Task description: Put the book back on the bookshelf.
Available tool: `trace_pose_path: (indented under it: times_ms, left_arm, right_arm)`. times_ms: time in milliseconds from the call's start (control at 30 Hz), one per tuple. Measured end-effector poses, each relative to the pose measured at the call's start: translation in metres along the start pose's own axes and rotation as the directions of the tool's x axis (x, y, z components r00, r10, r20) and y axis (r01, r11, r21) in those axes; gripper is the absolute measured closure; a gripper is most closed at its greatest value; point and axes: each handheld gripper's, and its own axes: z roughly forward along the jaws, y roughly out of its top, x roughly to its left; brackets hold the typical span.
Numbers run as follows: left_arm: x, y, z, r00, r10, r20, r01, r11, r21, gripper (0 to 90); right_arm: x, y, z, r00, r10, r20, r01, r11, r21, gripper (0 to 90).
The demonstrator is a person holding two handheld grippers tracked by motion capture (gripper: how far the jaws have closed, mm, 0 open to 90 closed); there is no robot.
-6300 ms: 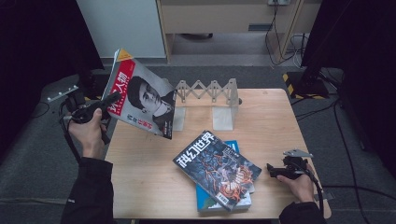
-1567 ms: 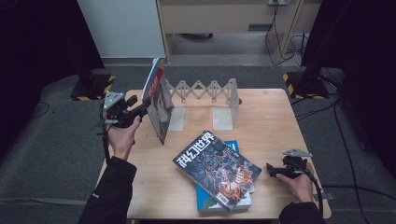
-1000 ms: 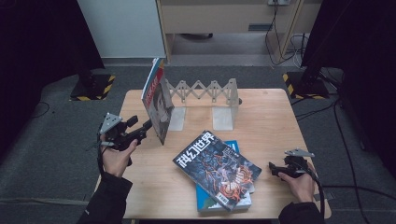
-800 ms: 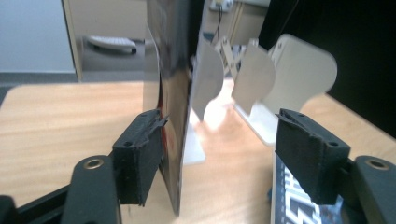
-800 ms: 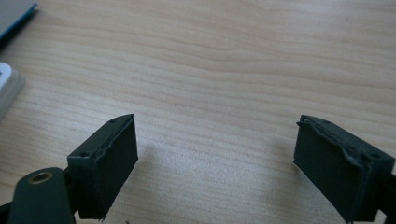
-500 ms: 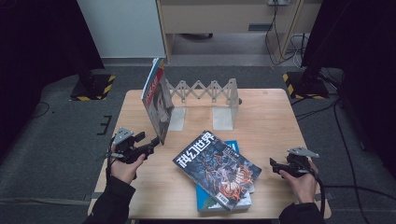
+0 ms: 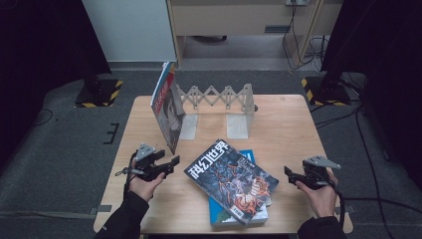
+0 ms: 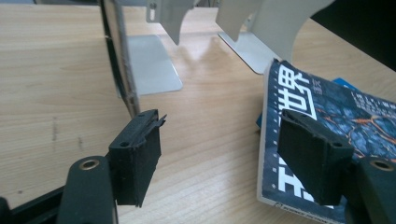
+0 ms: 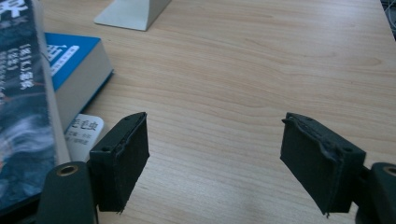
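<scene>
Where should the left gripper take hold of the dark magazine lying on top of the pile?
Probably the dark magazine is best gripped at its left edge, coming low from the left. That edge overhangs the blue book below, so one jaw of the open left gripper can slide underneath.

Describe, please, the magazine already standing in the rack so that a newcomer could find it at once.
On the wooden table, find the pale expanding book rack at the far edge. The magazine stands upright against its left end, red-topped cover showing a face. Unlike the dark magazine and blue book, it is not lying flat.
</scene>
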Motion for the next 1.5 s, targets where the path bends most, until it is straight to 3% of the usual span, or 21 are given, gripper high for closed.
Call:
trace_pose_path:
  times_ms: [300,767,1033,1167,1300,1467,1500]
  left_arm:
    - [-0.005,-0.009,0.013,0.9967,-0.013,0.08,0.012,0.9997,0.022,29.7]
    - [-0.01,-0.021,0.034,0.989,-0.042,0.142,0.029,0.9955,0.09,29.9]
    - [-0.014,-0.026,0.045,0.9863,-0.028,0.163,0.005,0.9895,0.145,29.4]
    - [-0.012,-0.027,0.048,0.9825,-0.052,0.179,0.024,0.988,0.153,28.2]
    - [-0.01,-0.03,0.052,0.9687,-0.104,0.225,0.069,0.9846,0.161,27.9]
    - [-0.011,-0.032,0.056,0.9576,-0.122,0.261,0.08,0.9828,0.167,27.3]
    - [-0.012,-0.033,0.057,0.9524,-0.131,0.275,0.085,0.9812,0.173,27.1]
  right_arm:
    - [0.018,0.007,-0.006,0.9981,-0.005,-0.062,0.002,0.999,-0.035,24.3]
    - [0.038,0.011,-0.004,0.9902,-0.019,-0.138,0.015,0.999,-0.028,25.1]
    - [0.046,0.009,-0.002,0.9847,-0.022,-0.173,0.018,1.0,-0.024,25.1]
    - [0.05,0.008,-0.001,0.982,-0.022,-0.188,0.018,1.0,-0.022,25.1]
    - [0.053,0.007,0.001,0.9798,-0.028,-0.198,0.026,1.0,-0.011,25.2]
    - [0.056,0.006,0.003,0.9774,-0.037,-0.208,0.038,0.999,-0.004,25.1]
    - [0.056,0.006,0.004,0.9773,-0.042,-0.208,0.043,0.999,-0.002,25.1]
